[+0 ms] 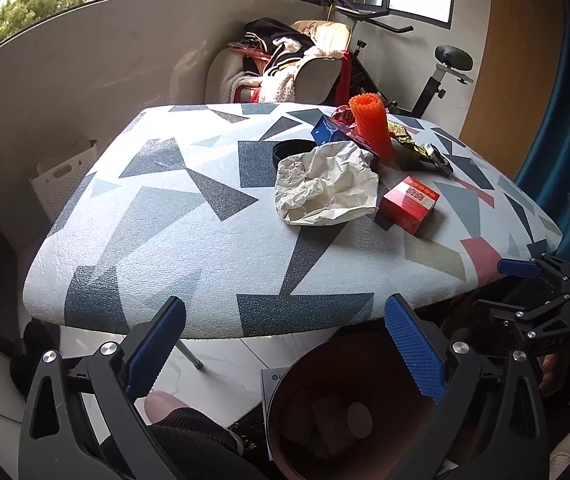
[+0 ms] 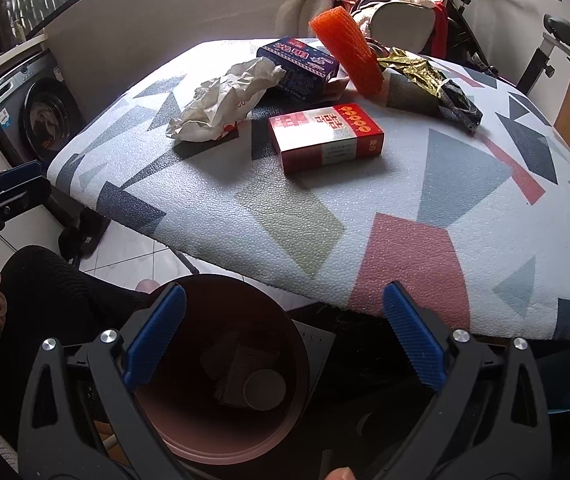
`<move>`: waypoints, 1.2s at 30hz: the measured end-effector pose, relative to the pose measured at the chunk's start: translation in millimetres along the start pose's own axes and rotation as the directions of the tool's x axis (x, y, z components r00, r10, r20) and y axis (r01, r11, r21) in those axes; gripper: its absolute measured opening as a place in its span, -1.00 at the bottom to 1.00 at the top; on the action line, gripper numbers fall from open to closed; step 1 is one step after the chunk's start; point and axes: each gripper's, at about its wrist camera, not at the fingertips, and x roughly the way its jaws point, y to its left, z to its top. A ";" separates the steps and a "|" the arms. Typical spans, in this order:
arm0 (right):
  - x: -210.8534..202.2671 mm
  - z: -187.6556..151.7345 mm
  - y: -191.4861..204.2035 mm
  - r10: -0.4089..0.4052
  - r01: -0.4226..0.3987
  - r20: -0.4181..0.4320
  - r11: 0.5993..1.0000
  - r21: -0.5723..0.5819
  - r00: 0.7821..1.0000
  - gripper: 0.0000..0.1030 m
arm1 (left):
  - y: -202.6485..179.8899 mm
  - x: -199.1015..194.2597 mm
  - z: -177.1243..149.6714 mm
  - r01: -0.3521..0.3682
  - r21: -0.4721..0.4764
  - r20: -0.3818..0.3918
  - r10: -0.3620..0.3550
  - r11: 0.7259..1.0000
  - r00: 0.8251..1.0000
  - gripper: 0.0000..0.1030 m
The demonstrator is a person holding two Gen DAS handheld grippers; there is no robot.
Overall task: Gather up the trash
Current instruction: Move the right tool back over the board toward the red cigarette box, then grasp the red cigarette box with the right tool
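Patterned table (image 2: 405, 208) carries the red box (image 2: 325, 136) dead ahead of the right gripper (image 2: 285, 340), nearer than the left gripper (image 1: 285, 348); both gape empty.

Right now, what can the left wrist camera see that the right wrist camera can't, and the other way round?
Only the left wrist view shows the white perforated basket on the floor and the round black lid behind the crumpled paper.

Only the right wrist view shows the washing machine and the printed top of the red box.

Both show the patterned table, crumpled white paper, red box, blue box, orange mesh roll, and the brown bin below. Both grippers are open and empty.
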 end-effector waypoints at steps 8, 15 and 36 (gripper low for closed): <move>6.6 42.3 -27.3 -0.039 0.043 0.085 0.998 -0.045 0.996 0.89 | -1.6 3.2 35.0 -0.040 0.056 0.072 0.035 0.998 0.997 0.89; 41.9 79.7 -37.7 -0.023 0.026 0.038 0.996 -0.085 0.999 0.89 | 9.6 11.0 61.0 0.018 -0.018 0.130 -0.015 1.000 0.991 0.89; 106.4 118.3 -27.3 -0.036 0.024 -0.075 0.988 -0.154 0.997 0.89 | 4.6 54.4 74.5 0.073 -0.039 0.073 -0.070 0.997 0.995 0.89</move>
